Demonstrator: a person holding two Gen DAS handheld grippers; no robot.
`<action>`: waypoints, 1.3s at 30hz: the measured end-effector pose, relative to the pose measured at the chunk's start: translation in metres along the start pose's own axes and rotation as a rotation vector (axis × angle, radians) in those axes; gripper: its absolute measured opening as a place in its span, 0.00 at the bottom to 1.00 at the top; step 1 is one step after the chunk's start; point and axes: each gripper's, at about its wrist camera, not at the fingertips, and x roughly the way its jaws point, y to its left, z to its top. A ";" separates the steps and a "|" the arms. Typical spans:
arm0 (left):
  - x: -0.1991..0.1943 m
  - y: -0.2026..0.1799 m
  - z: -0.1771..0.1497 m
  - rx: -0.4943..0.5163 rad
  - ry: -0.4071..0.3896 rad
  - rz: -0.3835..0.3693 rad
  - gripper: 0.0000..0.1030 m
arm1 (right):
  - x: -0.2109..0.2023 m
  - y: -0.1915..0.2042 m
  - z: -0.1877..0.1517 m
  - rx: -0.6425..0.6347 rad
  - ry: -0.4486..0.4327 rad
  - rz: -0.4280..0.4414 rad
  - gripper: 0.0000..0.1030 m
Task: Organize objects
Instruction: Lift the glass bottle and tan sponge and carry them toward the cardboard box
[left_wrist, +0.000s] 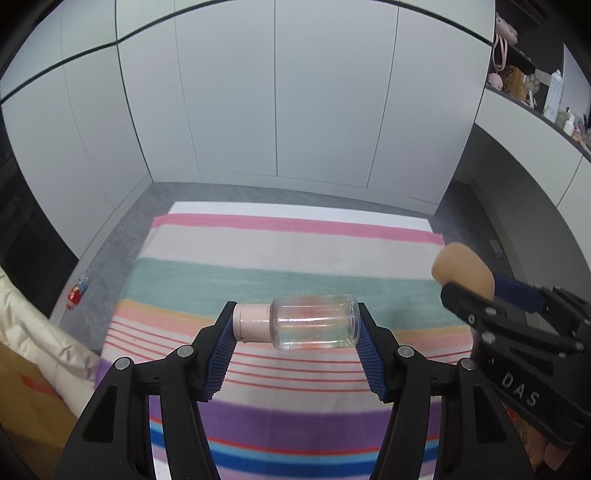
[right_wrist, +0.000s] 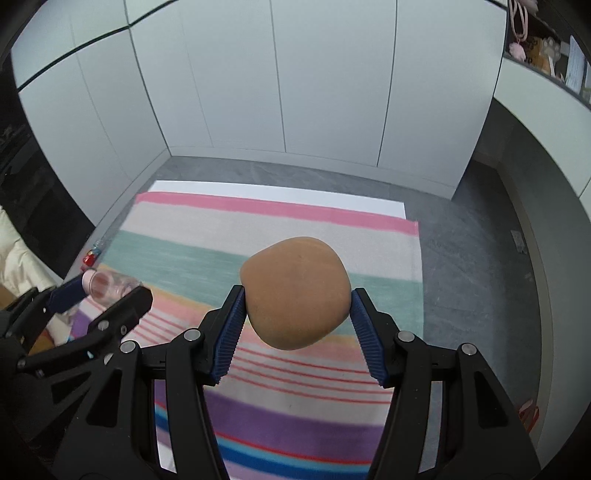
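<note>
**Both jaws loaded, held above the striped cloth**

We see the left gripper (left_wrist: 297, 325) with its jaws closed on a small clear bottle (left_wrist: 314, 322), which lies sideways between the blue pads: the pale pink cap (left_wrist: 251, 322) presses against the left pad and the flat base against the right one. The bottle is transparent, and the stripes below show faintly through it. It hangs in the air over the striped cloth (left_wrist: 258, 254), touching nothing but the pads.

The right gripper (right_wrist: 297, 308) has its jaws closed on a rounded tan object (right_wrist: 295, 293), smooth and matt, broader than the gap it sits in, bulging forward and upward past the fingertips. It is gripped on its two flanks and is likewise held clear of the cloth.

Each gripper shows in the other's view, the two standing near one another side by side without touching.

The cloth carries bands of pink, cream, teal, orange, purple and blue with thin red lines, spread over a white surface on a grey floor (right_wrist: 461, 258). A small red-capped item (left_wrist: 75, 291) lies on the floor beside the cloth's left edge.
</note>
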 end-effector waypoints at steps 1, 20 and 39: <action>-0.007 0.001 0.000 -0.002 -0.003 0.001 0.60 | -0.005 0.002 -0.002 -0.001 0.003 0.002 0.58; -0.117 0.056 -0.047 -0.096 -0.051 0.029 0.60 | -0.110 0.050 -0.051 -0.063 -0.018 0.045 0.58; -0.151 0.140 -0.089 -0.190 -0.068 0.059 0.60 | -0.120 0.133 -0.046 -0.156 -0.077 0.159 0.58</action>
